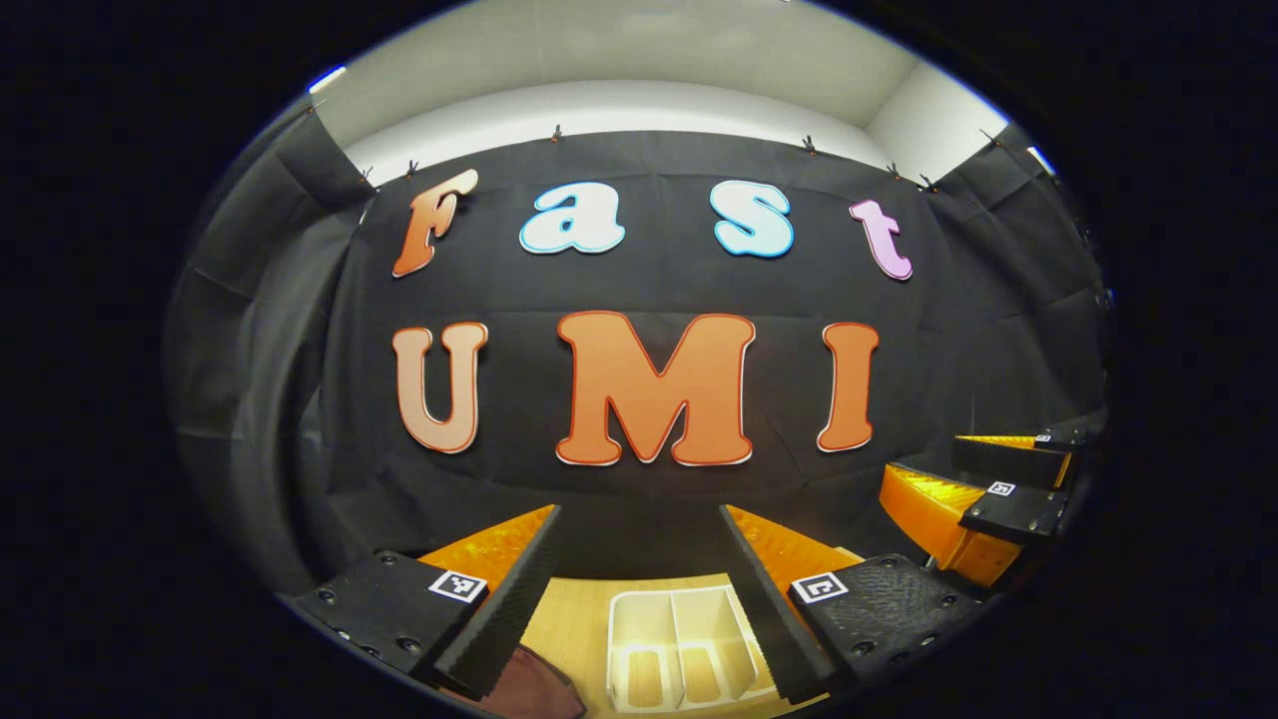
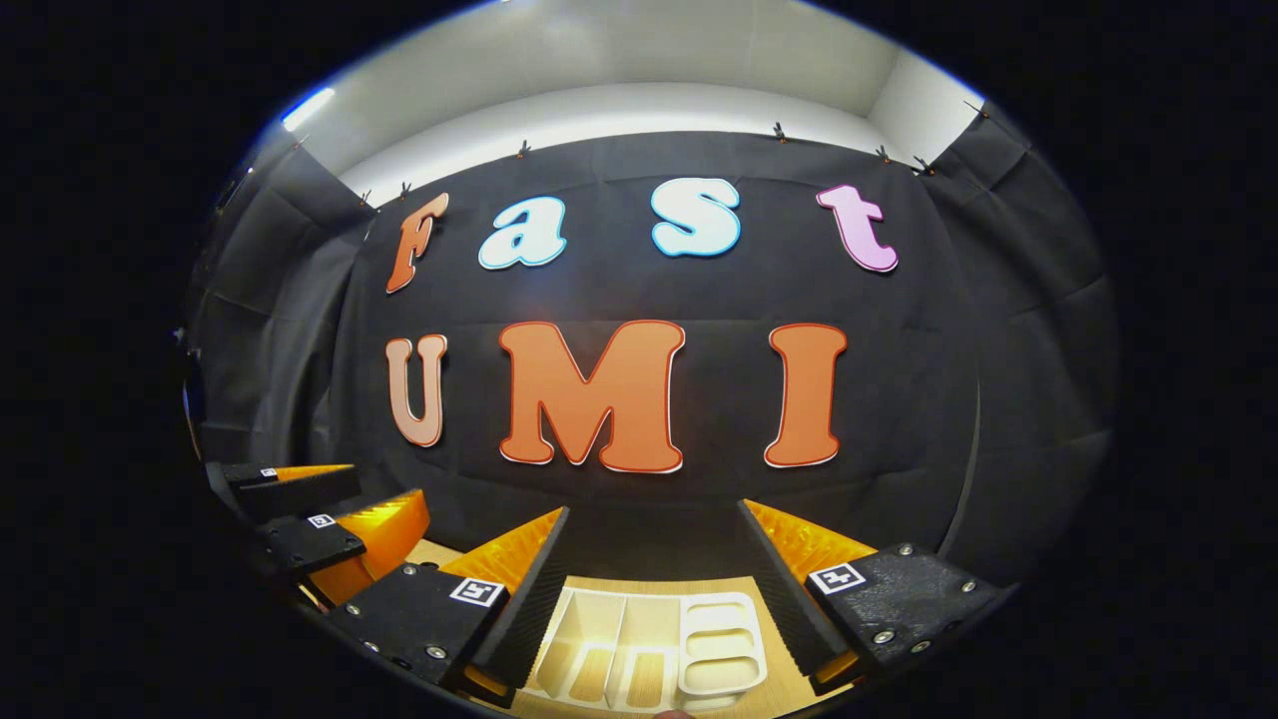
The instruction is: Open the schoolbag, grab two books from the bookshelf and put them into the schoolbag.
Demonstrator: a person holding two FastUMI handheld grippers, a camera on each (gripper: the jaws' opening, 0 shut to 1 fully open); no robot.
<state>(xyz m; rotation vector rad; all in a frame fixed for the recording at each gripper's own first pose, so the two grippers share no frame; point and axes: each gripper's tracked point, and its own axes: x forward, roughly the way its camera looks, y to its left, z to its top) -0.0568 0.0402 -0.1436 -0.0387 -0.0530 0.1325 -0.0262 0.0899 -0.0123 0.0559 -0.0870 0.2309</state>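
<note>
Left gripper view shows the left gripper spread wide and empty above a white plastic divided bookshelf on the pale wooden surface; the right gripper is likewise apart. Both aim high, so reaching down blind could knock the bookshelf.

Your left gripper's finger hides part of a dark red thing at the table's near edge, too cropped to identify; the white rack runs off the right gripper view's bottom

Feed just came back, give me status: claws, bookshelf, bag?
Both claws open, empty, raised side by side. White bookshelf below on wooden table, no books visible. Bag unconfirmed.
</note>
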